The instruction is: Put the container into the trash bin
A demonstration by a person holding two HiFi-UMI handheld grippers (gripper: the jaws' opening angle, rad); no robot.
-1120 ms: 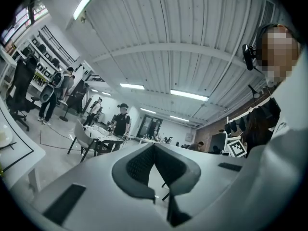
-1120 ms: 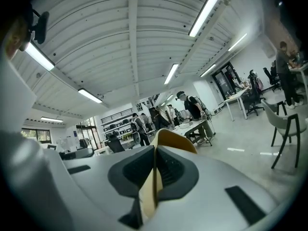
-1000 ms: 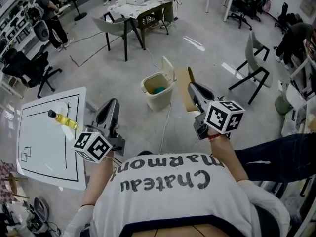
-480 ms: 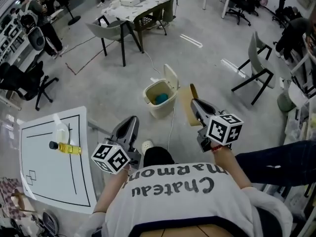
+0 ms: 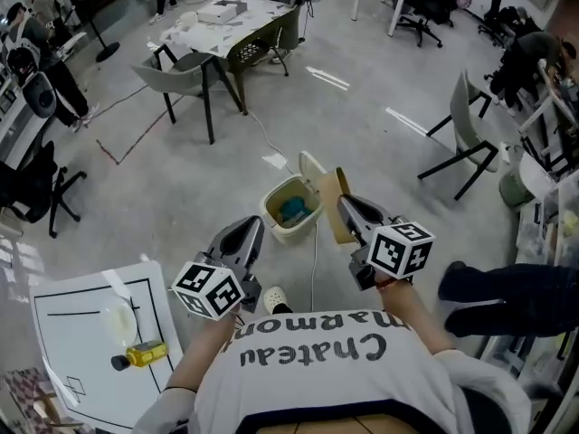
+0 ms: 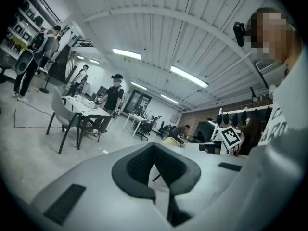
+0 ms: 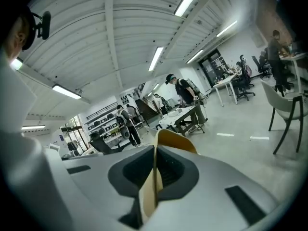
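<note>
Grey workshop floor fills the head view, and I take the trash bin [image 5: 291,233] as my reference point. It stands on the floor with its lid [image 5: 312,167] tipped up and back. Something teal [image 5: 292,211] lies inside.

Right hand-held gripper [image 5: 351,208]: held just to the right of the bin, jaws pointing toward it. Its own view shows the jaws clamped on the container [image 7: 174,139], a flat tan piece gripped edge-on, its rounded top rising past the fingertips [image 7: 185,163]. From the head view the container [image 5: 333,208] sits beside the bin's right rim, near the lid, and is not inside the bin. I cannot tell whether it touches the lid.

Left hand-held gripper [image 5: 251,231]: held just to the left of the bin and nearer the person. Its own view shows the two dark pads [image 6: 139,165] pressed together with nothing between them.

Other observations, relative to the bin:
- A white cable [image 5: 314,260] runs along the floor from the bin toward the person.
- A white counter [image 5: 72,351] with black lines stands well to the left and nearer the person. It carries a yellow bottle [image 5: 145,353] lying on its side and a pale item [image 5: 118,319] that I cannot identify.
- A table [image 5: 222,12] covered in papers, with a grey chair [image 5: 181,66] at it, stands well beyond the bin.
- Another chair [image 5: 470,125] stands well off to the right.
</note>
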